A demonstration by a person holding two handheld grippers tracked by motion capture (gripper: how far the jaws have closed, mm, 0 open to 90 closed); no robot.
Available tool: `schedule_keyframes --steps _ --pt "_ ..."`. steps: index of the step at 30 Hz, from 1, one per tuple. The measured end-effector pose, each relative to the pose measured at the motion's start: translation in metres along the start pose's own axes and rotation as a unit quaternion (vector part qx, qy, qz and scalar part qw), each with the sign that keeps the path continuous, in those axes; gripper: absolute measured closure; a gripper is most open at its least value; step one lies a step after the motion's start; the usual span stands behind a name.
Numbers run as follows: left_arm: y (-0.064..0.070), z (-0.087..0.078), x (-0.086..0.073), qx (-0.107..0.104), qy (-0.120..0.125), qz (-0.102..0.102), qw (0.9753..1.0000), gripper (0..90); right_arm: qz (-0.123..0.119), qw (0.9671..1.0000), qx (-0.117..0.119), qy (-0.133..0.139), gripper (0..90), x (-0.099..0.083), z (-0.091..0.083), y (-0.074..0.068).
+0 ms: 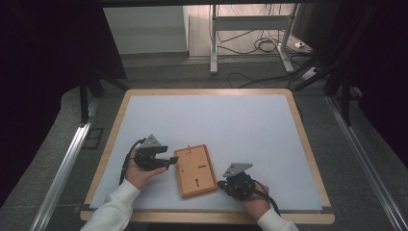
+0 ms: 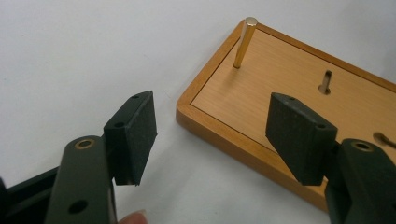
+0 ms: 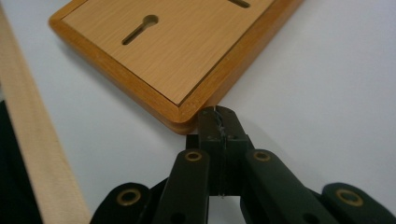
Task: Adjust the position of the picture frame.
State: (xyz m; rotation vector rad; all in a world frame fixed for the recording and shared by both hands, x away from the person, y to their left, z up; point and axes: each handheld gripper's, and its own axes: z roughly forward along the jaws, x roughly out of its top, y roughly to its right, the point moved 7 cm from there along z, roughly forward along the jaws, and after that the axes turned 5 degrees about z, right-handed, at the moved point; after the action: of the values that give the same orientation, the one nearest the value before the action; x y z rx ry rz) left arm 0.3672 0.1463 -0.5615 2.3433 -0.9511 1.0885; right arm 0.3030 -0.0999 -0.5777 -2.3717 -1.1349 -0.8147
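High view: wooden board lies flat on white mat, near front edge of table, between both grippers. Left gripper at board's left edge, right gripper at its near right corner.

Left gripper view: jaws wide apart, straddling board's corner, empty. Brass peg stands upright near that corner. Risk: closing or sweeping in could clip peg, or shove board sideways.

Right gripper view: jaws pressed together, holding nothing, tips touching board's corner. Risk: push there could spin board, slide it toward table edge.
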Motion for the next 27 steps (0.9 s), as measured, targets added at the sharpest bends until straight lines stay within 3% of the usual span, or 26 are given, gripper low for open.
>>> schedule_keyframes --steps 13,24,27 --pt "0.0 0.001 -0.001 -0.001 -0.002 0.002 1.0 33.7 -0.036 0.999 0.026 0.001 90.0 0.002 0.008 -0.028" --pt "0.0 0.0 0.0 0.0 0.001 0.001 1.0 33.6 -0.041 0.9987 0.028 0.008 90.0 0.003 0.007 -0.028" --pt "-0.001 -0.001 0.0 0.0 0.003 0.0 1.0 33.6 -0.037 0.9989 0.018 0.02 90.0 0.005 0.002 -0.021"
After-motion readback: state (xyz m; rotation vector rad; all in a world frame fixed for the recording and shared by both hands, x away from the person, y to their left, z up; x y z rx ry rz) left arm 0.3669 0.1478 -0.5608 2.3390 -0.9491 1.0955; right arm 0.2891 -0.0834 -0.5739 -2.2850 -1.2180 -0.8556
